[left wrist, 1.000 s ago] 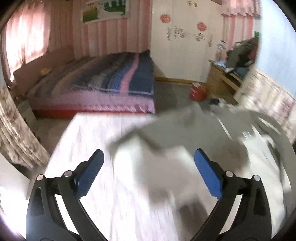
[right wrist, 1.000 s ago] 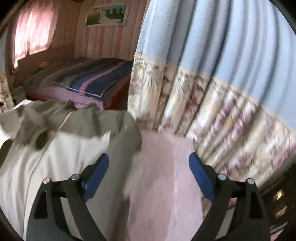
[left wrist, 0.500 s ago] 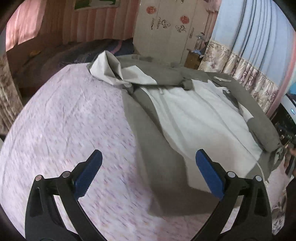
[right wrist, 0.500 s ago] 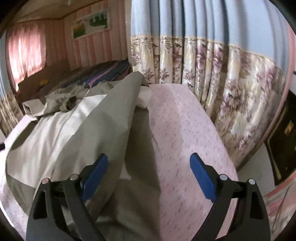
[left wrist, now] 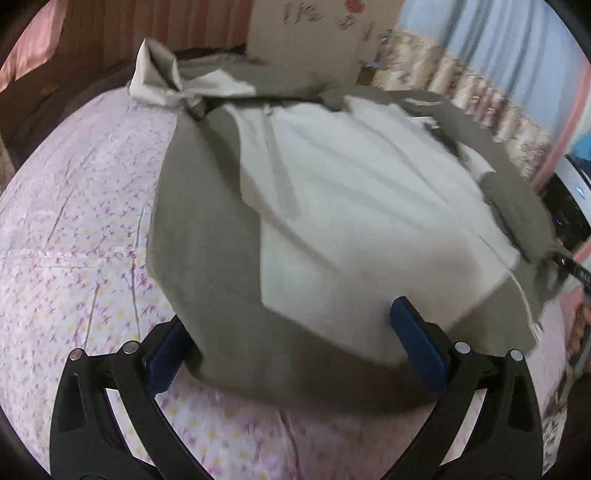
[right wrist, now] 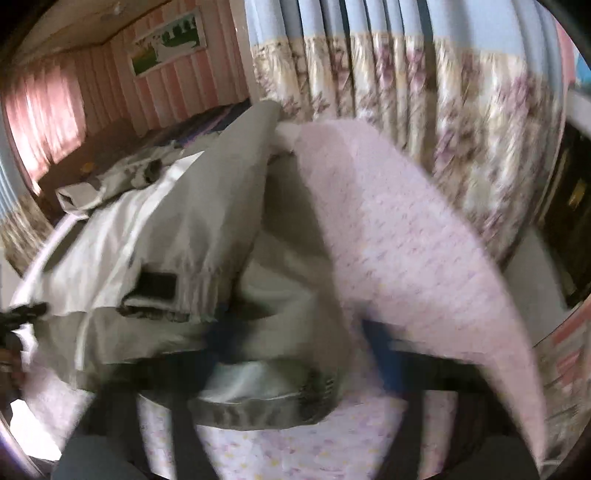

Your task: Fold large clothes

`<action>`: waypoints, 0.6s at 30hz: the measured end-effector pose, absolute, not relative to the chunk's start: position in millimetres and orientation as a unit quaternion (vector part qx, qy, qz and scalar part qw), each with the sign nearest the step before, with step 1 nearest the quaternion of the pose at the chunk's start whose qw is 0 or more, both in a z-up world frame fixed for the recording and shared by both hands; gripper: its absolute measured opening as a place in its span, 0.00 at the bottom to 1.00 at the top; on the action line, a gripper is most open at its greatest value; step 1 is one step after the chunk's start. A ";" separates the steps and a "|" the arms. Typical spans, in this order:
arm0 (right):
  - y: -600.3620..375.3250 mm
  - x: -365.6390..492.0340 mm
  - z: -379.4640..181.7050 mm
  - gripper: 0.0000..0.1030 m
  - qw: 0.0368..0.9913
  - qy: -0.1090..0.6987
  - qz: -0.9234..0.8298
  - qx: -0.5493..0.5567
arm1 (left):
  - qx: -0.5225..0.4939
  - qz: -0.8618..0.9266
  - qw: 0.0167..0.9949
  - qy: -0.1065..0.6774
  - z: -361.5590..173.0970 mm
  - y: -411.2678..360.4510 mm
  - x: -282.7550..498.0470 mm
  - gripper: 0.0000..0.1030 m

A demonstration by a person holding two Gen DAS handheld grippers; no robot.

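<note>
Your left gripper sits low over the near edge of the bed, its blue-padded jaws spread wide with the hem of the olive-grey jacket lying between them; the left pad is partly tucked behind the cloth, but neither pad presses on it. The jacket is spread open, lining up, across the pink floral bedsheet, its pale cream lining facing you and the darker outer fabric framing it on both sides. On the other side, your right gripper is badly blurred; its jaws have just been closing and now stand narrow, with a fold of the jacket's bottom hem bunched between the blue pads, though you cannot tell from this view whether they actually pinch it. Just beyond, a sleeve cuff with a dark tab lies on the lining. Farther up the bed, the crumpled hood or collar rises at the jacket's far end. Behind that stand a pale wardrobe door with red stickers, the blue and floral curtain, and a pink striped wall with a framed picture.
</note>
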State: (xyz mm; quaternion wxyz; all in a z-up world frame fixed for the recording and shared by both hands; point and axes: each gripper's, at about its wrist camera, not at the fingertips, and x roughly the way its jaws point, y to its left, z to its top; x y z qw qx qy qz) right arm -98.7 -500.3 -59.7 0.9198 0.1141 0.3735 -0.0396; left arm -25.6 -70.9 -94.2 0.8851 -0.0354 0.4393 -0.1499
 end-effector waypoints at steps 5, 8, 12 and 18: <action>-475.3 -95.1 -59.2 0.12 0.922 0.373 -0.032 0.096 | -0.021 -0.167 0.887 0.429 -89.8 -78.3 -16.6 0.52; -459.3 -99.5 -41.2 0.11 0.930 0.355 -0.010 0.093 | -0.056 -0.183 0.885 0.424 -69.9 -50.8 -5.2 0.14; -433.4 -107.3 -15.9 0.10 0.937 0.336 0.040 0.088 | -0.003 -0.181 0.914 0.364 -0.5 -19.3 -14.9 0.05; -394.4 -127.4 4.5 0.10 0.941 0.314 0.098 0.081 | -0.007 -0.155 0.922 0.355 30.2 28.9 -21.3 0.07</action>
